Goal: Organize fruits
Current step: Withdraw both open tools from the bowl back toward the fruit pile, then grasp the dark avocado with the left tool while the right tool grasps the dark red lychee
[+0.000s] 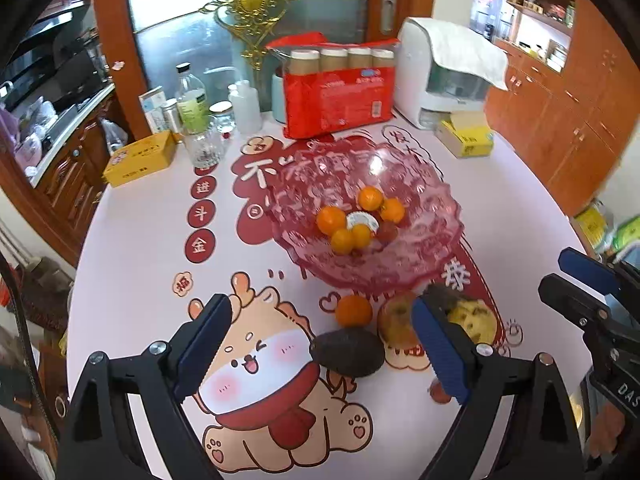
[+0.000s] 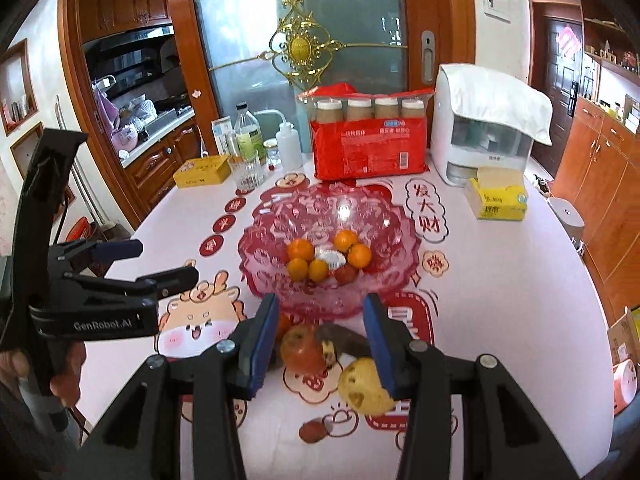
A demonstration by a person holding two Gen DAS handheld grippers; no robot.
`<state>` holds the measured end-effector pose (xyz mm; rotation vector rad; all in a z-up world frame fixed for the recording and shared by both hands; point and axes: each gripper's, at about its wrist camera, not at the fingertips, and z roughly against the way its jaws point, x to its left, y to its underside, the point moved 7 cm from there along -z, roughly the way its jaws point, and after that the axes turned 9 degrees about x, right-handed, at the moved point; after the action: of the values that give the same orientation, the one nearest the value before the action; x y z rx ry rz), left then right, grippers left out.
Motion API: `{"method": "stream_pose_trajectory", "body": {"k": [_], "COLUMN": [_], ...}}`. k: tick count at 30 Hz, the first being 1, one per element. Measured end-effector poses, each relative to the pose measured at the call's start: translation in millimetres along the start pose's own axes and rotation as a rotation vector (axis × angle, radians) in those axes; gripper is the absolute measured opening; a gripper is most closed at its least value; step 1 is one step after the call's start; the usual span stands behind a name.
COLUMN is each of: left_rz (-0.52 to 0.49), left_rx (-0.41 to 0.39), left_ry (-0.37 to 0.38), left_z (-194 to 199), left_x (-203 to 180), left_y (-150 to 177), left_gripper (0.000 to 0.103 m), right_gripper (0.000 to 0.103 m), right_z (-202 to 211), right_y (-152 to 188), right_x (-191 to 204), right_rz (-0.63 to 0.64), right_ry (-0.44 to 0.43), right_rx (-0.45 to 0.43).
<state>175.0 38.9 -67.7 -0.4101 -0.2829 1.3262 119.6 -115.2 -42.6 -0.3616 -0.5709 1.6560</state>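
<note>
Landmark: pink glass bowl point(image 1: 366, 216), on the table point(image 1: 136, 240). It holds five oranges point(image 1: 331, 220) and one small red fruit point(image 1: 387, 232).

Loose fruit lies just in front of the bowl: an orange point(image 1: 353, 311), a dark avocado point(image 1: 347, 352), an apple point(image 2: 301, 350) and a yellow fruit point(image 2: 366, 386).

Left gripper point(image 1: 320, 354): jaws wide apart, empty, avocado on the table between them.

Right gripper point(image 2: 322, 346): jaws partly apart, gripping nothing; apple below, between the fingers.
</note>
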Motion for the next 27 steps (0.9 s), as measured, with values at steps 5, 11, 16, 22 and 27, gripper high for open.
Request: {"method": "stream_pose_trajectory", "body": {"k": [5,11,16,22,27], "left_rz": [-0.062,-0.149,-0.216,-0.286,-0.352], "left_rx": [0.017,0.057,0.103,0.137,0.154], "left_ry": [0.033,0.053,0.057,0.032,0.03], "left_z": [-19,-53,-81,-108,-124], "left_x": [-2,-3,-6,-12,-17], "left_y": [21,47,62,70,71], "left_gripper": [0.091,0.091,0.091,0.091,0.091], "right_gripper": [0.044,0.044,0.044,0.044,0.044], "right_z": [-14,-41,-63,-86,-104], "right_y": [25,63,90,116,135], "right_x": [-3,-9,-16,-21,-15], "right_rz": [-0.041,-0.097,-0.148,-0.187,-0.182], "right_ry": [-0.01,-0.007,-0.012,-0.015,-0.025], "right_rx": [0.044,0.117,0.18,0.246,0.293]}}
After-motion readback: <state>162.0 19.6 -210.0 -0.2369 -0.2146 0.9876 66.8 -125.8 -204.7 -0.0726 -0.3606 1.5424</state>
